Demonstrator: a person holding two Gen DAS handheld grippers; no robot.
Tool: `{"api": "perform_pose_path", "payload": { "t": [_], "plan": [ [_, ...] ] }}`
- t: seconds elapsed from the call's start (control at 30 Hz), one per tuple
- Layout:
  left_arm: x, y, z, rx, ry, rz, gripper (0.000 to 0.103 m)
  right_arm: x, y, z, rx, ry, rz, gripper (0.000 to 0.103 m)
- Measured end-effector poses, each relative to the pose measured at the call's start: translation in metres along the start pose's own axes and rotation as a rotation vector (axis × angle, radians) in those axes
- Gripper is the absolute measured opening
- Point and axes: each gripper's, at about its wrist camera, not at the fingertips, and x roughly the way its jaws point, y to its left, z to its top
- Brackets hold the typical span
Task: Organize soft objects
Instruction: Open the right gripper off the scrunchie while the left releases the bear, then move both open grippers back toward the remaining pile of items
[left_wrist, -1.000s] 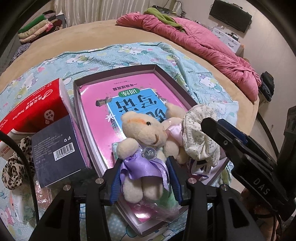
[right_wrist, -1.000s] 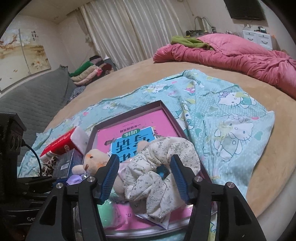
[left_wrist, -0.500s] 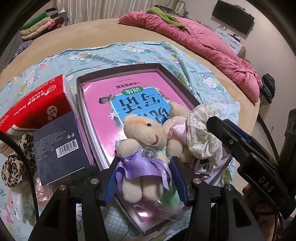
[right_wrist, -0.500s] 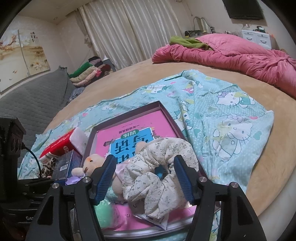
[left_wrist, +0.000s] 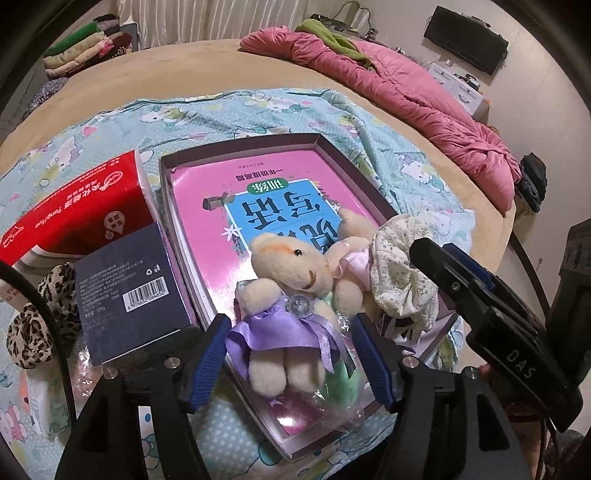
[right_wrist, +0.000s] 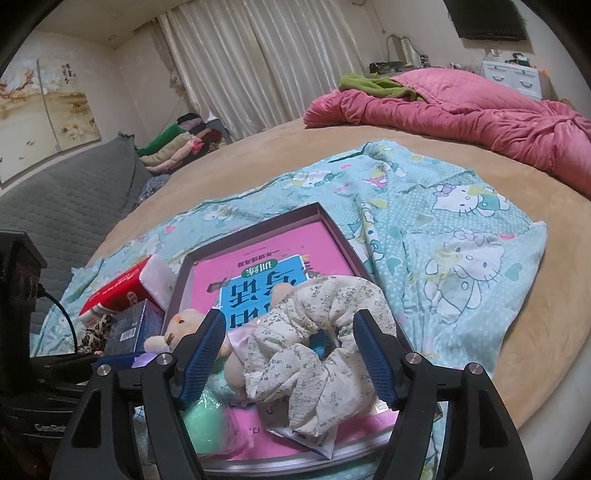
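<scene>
Tilting steeply down over the shallow box (left_wrist: 373, 192) on the bed, left claw (left_wrist: 291, 354) just spread wider, clear of the teddy bear (left_wrist: 291, 280) between its pads. Angled lower, right claw (right_wrist: 288, 354) likewise just widened around the floral scrunchie (right_wrist: 317, 332) by the box's right rim, bare blanket (right_wrist: 454, 236) beyond.

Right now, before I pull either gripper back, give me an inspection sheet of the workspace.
Surface: turquoise cartoon-print sheet spread over a tan bed.
Job's things: cream teddy bear in a purple dress and white floral scrunchie lie in the shallow purple box on a pink book.
Clutter: red tissue pack, dark blue carton, leopard-print scrunchie.
Grippers: left gripper open astride the bear; right gripper open astride the scrunchie; both just opening.
Cables: black cable.
Surroundings: pink quilt, curtains.
</scene>
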Motion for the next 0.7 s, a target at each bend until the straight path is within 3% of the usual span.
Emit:
{"api": "perform_pose_path", "payload": {
  "t": [0.7],
  "plan": [
    [-0.029,0.002,-0.007,0.005,-0.045,0.05,0.079,-0.005,-0.002,0.001,0.0,-0.024,-0.032,0.078]
  ]
}}
